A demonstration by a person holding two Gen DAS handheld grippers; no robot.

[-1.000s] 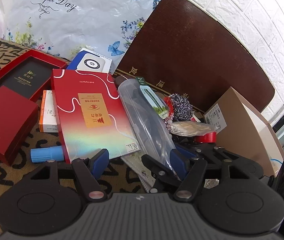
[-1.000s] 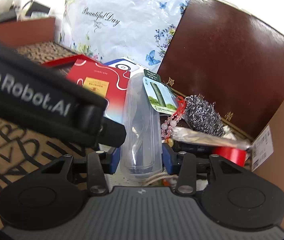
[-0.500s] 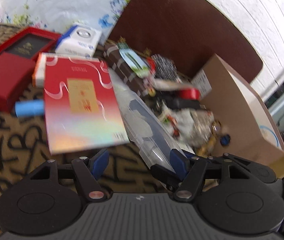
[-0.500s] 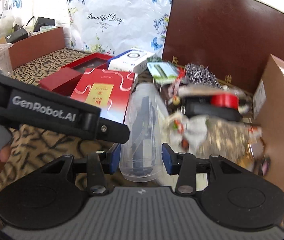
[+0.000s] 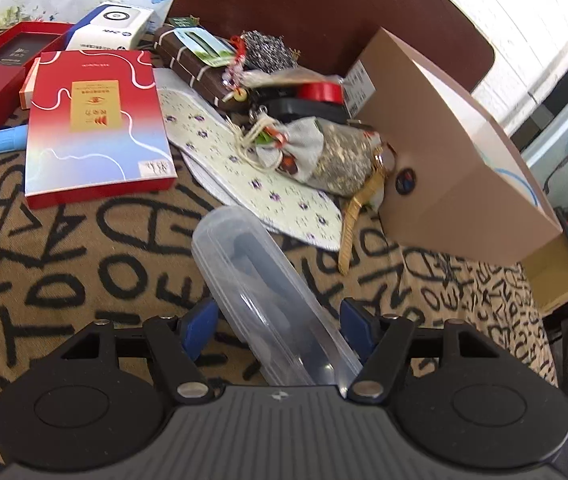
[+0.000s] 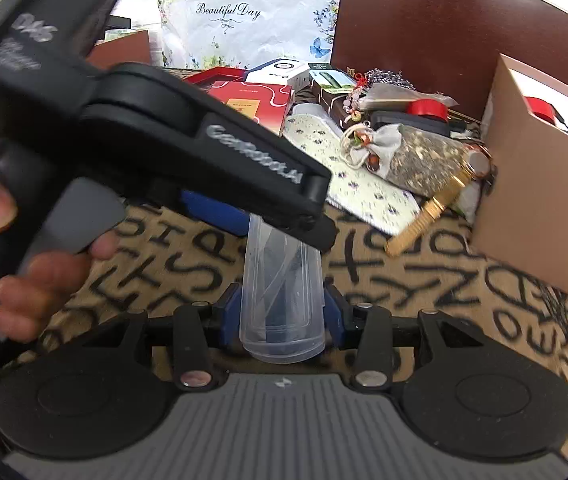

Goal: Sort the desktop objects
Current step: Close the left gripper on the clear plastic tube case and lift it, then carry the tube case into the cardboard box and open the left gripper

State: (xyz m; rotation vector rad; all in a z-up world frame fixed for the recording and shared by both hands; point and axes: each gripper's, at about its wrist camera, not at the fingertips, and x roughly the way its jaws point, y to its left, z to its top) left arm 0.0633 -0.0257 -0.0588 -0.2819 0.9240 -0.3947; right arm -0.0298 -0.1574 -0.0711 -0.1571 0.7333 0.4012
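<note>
While the right tongs (image 6: 282, 314) clamp the clear case (image 6: 282, 296), the left tongs (image 5: 280, 320) gape wide.

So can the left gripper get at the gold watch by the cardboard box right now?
Probably not yet. The left gripper is open, but the clear plastic case, held by the right gripper, lies between its fingers. The gold watch itself lies exposed beside the cardboard box.

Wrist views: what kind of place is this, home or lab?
Probably a home, on a cluttered table or desk against a wall. A cloth printed with black letters covers the surface, a floral "Beautiful Day" bag leans at the back, and gift boxes like the red box sit among trinkets.
</note>
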